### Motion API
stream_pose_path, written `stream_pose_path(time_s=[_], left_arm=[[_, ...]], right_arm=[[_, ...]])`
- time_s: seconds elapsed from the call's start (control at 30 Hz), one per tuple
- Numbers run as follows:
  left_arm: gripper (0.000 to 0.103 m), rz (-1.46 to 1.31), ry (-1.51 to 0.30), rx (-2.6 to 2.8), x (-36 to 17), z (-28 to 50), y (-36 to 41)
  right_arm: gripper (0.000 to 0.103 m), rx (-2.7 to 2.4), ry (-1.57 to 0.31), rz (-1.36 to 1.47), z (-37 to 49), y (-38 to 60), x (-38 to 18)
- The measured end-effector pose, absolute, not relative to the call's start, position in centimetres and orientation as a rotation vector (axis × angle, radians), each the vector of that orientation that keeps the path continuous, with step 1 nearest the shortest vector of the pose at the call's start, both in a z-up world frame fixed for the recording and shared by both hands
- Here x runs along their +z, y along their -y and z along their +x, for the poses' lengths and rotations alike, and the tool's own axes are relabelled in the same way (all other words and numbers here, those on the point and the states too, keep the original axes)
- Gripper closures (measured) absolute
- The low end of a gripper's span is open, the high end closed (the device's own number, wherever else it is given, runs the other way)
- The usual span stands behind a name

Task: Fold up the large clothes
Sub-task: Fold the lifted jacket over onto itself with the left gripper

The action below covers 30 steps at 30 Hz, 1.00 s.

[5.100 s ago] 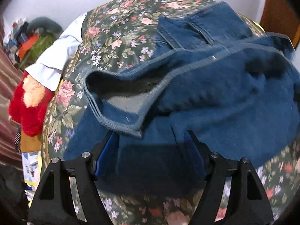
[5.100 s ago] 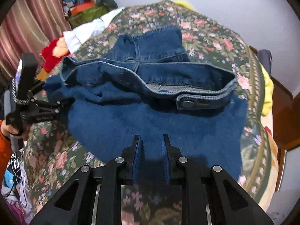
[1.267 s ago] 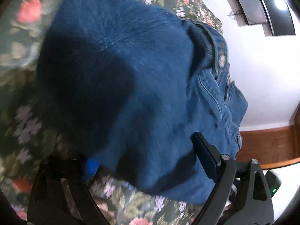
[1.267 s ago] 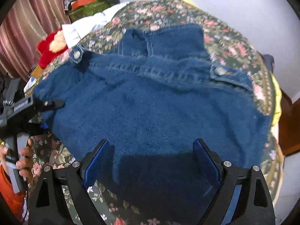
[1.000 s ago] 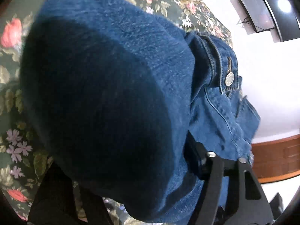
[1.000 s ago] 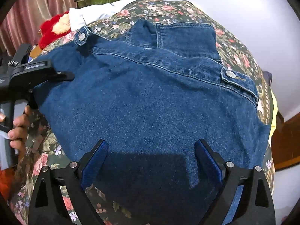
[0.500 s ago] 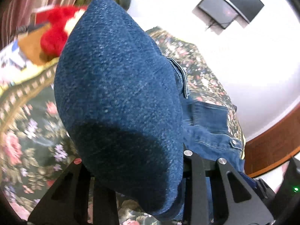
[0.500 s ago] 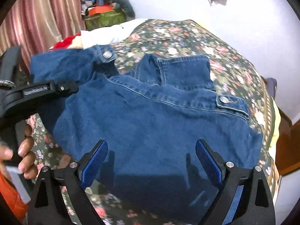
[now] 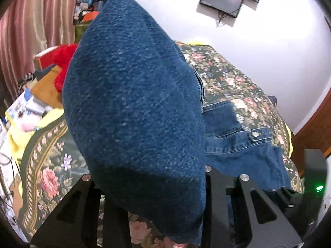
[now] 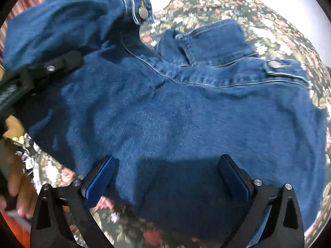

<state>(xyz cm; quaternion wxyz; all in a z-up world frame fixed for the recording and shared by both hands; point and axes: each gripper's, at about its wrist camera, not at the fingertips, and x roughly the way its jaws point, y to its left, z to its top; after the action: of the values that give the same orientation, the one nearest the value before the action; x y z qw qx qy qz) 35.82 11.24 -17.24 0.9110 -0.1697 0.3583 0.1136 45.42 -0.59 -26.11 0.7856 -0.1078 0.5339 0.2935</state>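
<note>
Right wrist view: the denim jacket (image 10: 186, 113) on the bed (image 10: 258, 10) is being folded, its side gripped by the left gripper (image 10: 62, 64), while the right gripper (image 10: 165, 177), jaws opening around nothing, is being readied to pin the fold.

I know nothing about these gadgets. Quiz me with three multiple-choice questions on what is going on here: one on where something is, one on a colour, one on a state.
1. Where does the denim jacket lie?
A. on a bare wooden floor
B. on a floral bedspread
C. in a basket

2. What colour is the plush toy beside the bed?
A. red
B. white
C. purple

3. How does the right gripper stand?
A. clamped on a button
B. shut on nothing
C. wide apart over the jacket, gripping nothing

Answers: 1 B, flower-patterned cloth shows all round the denim. 2 A, bright red fur shows left of the lifted denim. 3 C, its blue pads stand far apart, opening, over the cloth.
</note>
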Motion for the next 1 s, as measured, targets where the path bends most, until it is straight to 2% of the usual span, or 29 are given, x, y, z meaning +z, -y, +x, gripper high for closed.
stream_pose_path(time_s=[0.17, 0.37, 0.43, 0.6, 0.73, 0.77, 0.9, 1.0], left_arm=[[0.073, -0.223, -0.682, 0.169, -14.5, 37.5, -7.9], [0.074, -0.002, -0.587, 0.012, -11.9, 39.4, 3.1], [0.074, 0.043, -0.604, -0.033, -12.6, 39.8, 6.4], [0.074, 0.163, -0.808, -0.174, -18.7, 39.9, 12.3], [0.073, 0.36, -0.788, -0.186, -20.7, 36.9, 14.3], [0.069, 0.399, -0.79, -0.197, -20.9, 36.5, 14.7], [0.036, 0.392, -0.812, -0.331, -20.0, 34.6, 14.5], [0.032, 0.367, -0.805, -0.39, -18.6, 32.7, 13.6]], right_arm=[[0.003, 0.537, -1.056, -0.12, 45.0, 7.8, -21.8], [0.003, 0.327, -0.985, 0.025, 44.1, 19.7, -17.9], [0.003, 0.272, -0.979, 0.067, 43.6, 23.2, -17.3], [0.003, 0.168, -0.973, 0.088, 41.9, 28.9, -16.6], [0.003, 0.143, -0.985, 0.102, 40.2, 31.9, -17.0], [0.003, 0.14, -0.986, 0.101, 39.6, 32.3, -17.1], [0.003, 0.134, -0.989, 0.093, 39.3, 32.8, -17.4], [0.003, 0.153, -0.97, 0.099, 39.2, 32.4, -16.7]])
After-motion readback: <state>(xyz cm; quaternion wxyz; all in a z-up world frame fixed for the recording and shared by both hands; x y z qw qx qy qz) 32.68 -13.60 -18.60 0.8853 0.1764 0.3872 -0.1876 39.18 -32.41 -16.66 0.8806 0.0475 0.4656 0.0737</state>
